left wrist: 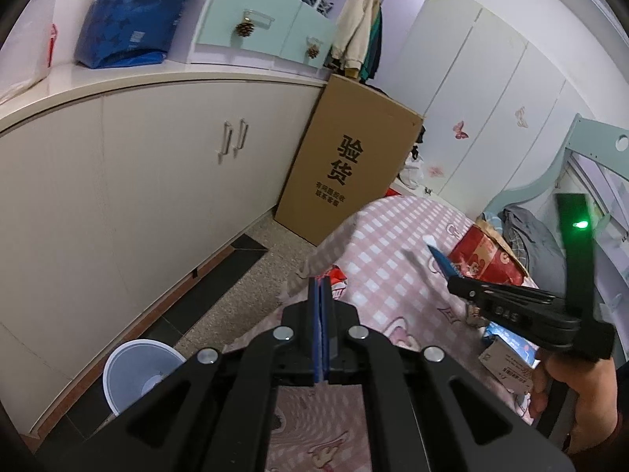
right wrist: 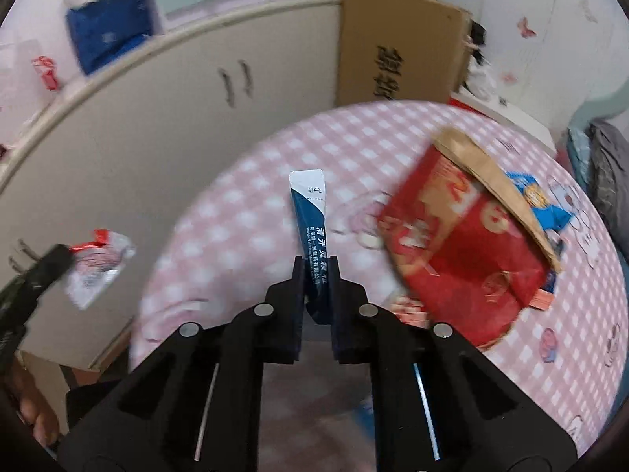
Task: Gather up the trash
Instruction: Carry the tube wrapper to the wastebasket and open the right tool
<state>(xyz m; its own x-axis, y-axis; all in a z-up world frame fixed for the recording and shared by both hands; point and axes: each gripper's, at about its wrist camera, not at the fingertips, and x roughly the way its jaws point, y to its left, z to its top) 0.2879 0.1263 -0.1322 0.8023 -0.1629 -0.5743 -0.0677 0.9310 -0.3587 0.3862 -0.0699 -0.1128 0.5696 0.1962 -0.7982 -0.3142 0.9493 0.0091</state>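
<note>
My left gripper [left wrist: 320, 281] is shut on a crumpled silver and red wrapper [left wrist: 330, 247], held out past the bed's edge. The right wrist view shows that wrapper [right wrist: 98, 267] hanging from the left gripper [right wrist: 59, 255] at the far left. My right gripper [right wrist: 317, 263] is shut on a blue and white sachet [right wrist: 310, 212], whose white end sticks up beyond the fingers, above the pink checked bed sheet [right wrist: 255, 181]. From the left wrist, the right gripper [left wrist: 452, 283] and the sachet [left wrist: 440, 259] show at the right. A white bin [left wrist: 137, 369] stands on the floor at lower left.
A red paper bag [right wrist: 464, 251] with a brown flap lies on the bed, right of the sachet. A small printed box [left wrist: 507, 362] sits near the person's hand. A tall cardboard box [left wrist: 346, 165] leans by the cream cabinet [left wrist: 137, 181]. White wardrobe doors stand behind.
</note>
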